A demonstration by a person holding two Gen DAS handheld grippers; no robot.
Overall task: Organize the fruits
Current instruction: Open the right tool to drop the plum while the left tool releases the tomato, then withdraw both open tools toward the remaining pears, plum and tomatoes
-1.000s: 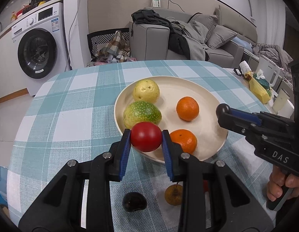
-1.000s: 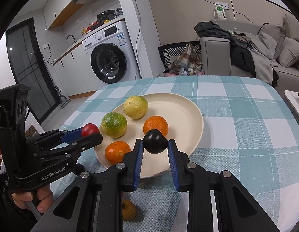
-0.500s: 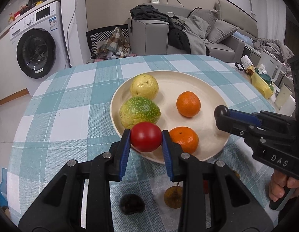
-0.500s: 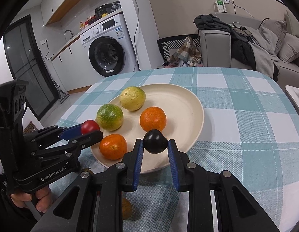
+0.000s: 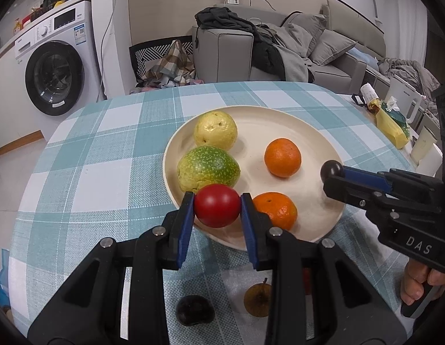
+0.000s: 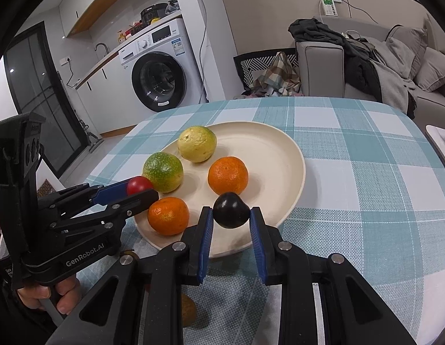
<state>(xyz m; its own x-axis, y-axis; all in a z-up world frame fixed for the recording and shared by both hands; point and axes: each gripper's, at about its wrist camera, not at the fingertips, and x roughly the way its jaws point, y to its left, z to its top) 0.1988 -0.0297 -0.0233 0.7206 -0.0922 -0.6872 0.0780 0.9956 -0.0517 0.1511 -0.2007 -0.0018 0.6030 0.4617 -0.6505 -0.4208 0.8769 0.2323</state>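
Fruit on the cream plate (image 5: 314,132) counts 4: 2 oranges, 1 yellow fruit (image 5: 215,130) at the far side and 1 green speckled fruit (image 5: 208,168) just in front of it, the 2 touching. The far orange (image 5: 282,157) sits near the plate's middle and the near orange (image 5: 275,210) lies by the near rim. 2 more fruits ride in the claws: 1 red fruit (image 5: 217,205) and 1 dark plum (image 6: 231,210). On the checked tablecloth (image 5: 107,149), short of the plate, lie 1 other dark fruit (image 5: 195,310) and 1 brown fruit (image 5: 258,299) with a short stem, near each other but apart.

The left gripper (image 5: 217,210) tilts down toward the table, its blue pads pressed on either side of the red fruit, which hangs over the plate's near rim, just in front of the green speckled fruit. A hand wraps this gripper's handle in the right wrist view.

The right gripper (image 6: 231,215) tilts down likewise and is clamped narrow on the dark plum, held over the near part of the plate, close in front of the far orange. A hand (image 5: 417,284) grips its handle at the lower right of the left wrist view. The 2 grippers sit side by side, well apart, both tips above the plate's near edge.
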